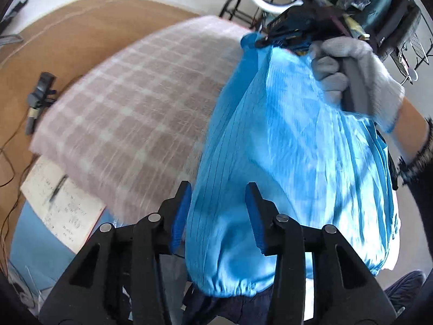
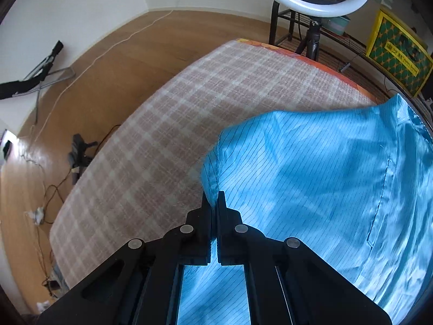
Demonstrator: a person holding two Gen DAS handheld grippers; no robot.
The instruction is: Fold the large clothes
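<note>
A light blue pinstriped garment point(image 1: 292, 149) hangs in the air over a pink-beige plaid blanket point(image 1: 130, 103), its gathered elastic hem point(image 1: 224, 289) at the bottom. My left gripper point(image 1: 218, 189) is open; the cloth hangs between its blue pads point(image 1: 180, 216) without being pinched. At the top of the left wrist view, a gloved hand point(image 1: 360, 81) holds my right gripper point(image 1: 261, 42), shut on the garment's upper edge. In the right wrist view the right gripper point(image 2: 214, 197) is shut on a seam of the garment point(image 2: 311, 168), which drapes right over the blanket point(image 2: 189, 124).
An open notebook with a pen point(image 1: 59, 205) lies at the blanket's near left corner. A ring light point(image 2: 311, 0) on a stand, a black rack and a yellow box point(image 2: 397, 54) stand beyond the far edge. Cables and a black device point(image 2: 78, 157) lie on the wood floor.
</note>
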